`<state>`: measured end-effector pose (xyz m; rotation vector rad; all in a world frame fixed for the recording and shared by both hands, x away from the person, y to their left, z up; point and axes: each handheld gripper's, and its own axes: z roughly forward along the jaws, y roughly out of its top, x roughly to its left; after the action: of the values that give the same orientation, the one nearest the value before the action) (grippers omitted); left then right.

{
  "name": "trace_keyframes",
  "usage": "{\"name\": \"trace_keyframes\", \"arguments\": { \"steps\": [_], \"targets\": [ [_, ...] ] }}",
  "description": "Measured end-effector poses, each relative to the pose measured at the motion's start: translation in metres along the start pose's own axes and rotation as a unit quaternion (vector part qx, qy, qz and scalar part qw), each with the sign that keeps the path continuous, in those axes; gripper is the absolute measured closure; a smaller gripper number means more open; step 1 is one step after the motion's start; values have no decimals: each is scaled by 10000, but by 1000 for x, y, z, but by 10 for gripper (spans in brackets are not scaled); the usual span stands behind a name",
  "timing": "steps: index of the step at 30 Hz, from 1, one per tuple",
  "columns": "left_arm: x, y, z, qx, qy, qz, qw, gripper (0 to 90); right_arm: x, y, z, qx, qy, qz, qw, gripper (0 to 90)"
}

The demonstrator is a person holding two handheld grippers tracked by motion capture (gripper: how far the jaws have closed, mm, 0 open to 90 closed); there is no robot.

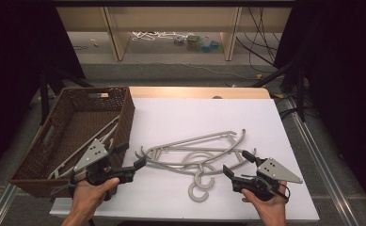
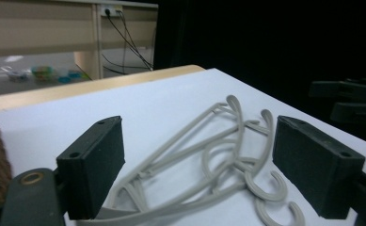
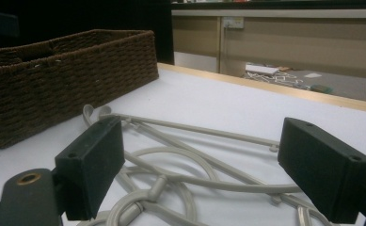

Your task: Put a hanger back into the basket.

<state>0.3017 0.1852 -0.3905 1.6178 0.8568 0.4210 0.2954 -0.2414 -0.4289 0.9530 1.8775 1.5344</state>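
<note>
Both hand-held grippers (image 1: pixel 136 157) (image 1: pixel 239 162) open | hangers (image 1: pixel 194 157) between | high view: hangers in basket (image 1: pixel 124 117)

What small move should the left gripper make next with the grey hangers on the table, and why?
Probably ease the left gripper forward and close on the near end of the grey hangers. Its jaws stand open with nothing pressed between them, right at that end, and the basket beside it already holds other hangers.
</note>
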Motion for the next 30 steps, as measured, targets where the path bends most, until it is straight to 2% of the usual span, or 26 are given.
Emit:
{"name": "trace_keyframes", "arguments": {
  "steps": [10, 15, 17, 19, 22, 24, 25, 26, 27, 28, 29, 30],
  "targets": [
    [-17, -16, 12, 179, -77, 159, 9997, 160, 1, 0, 0, 31, -4, 9, 10000, 160],
    [-33, -25, 26, 397, -271, 272, 9985, 160, 1, 0, 1, 23, 31, -10, 10000, 160],
    [-37, -26, 35, 499, -382, 503, 9968, 160, 1, 0, 1, 46, 21, -17, 10000, 160],
    [-40, -28, 45, 632, -437, 540, 9956, 161, 2, 0, 2, -19, 17, -4, 10000, 160],
    [-40, -29, 56, 769, -485, 591, 9941, 162, 3, 1, 1, 48, 21, -30, 10000, 160],
    [-39, -30, 65, 824, -450, 784, 9925, 165, 4, 1, 2, -21, 37, -30, 10000, 160],
    [-37, -30, 69, 913, -456, 878, 9909, 167, 5, 1, 1, 18, 31, -39, 10000, 160],
    [-35, -29, 74, 964, -522, 919, 9897, 166, 5, 1, 1, 47, 28, -56, 10000, 160],
    [-35, -29, 78, 1050, -567, 873, 9890, 162, 4, 1, 0, 92, 47, -57, 9999, 160],
    [-33, -29, 82, 1106, -567, 936, 9878, 162, 4, 1, 2, -47, 45, -39, 10000, 160],
    [-32, -29, 86, 1102, -531, 949, 9879, 169, 4, 1, 2, -44, 38, -40, 10000, 160],
    [-32, -29, 91, 1145, -538, 1009, 9868, 181, 4, 1, 2, -48, 29, -40, 10000, 160]
  ]
}}
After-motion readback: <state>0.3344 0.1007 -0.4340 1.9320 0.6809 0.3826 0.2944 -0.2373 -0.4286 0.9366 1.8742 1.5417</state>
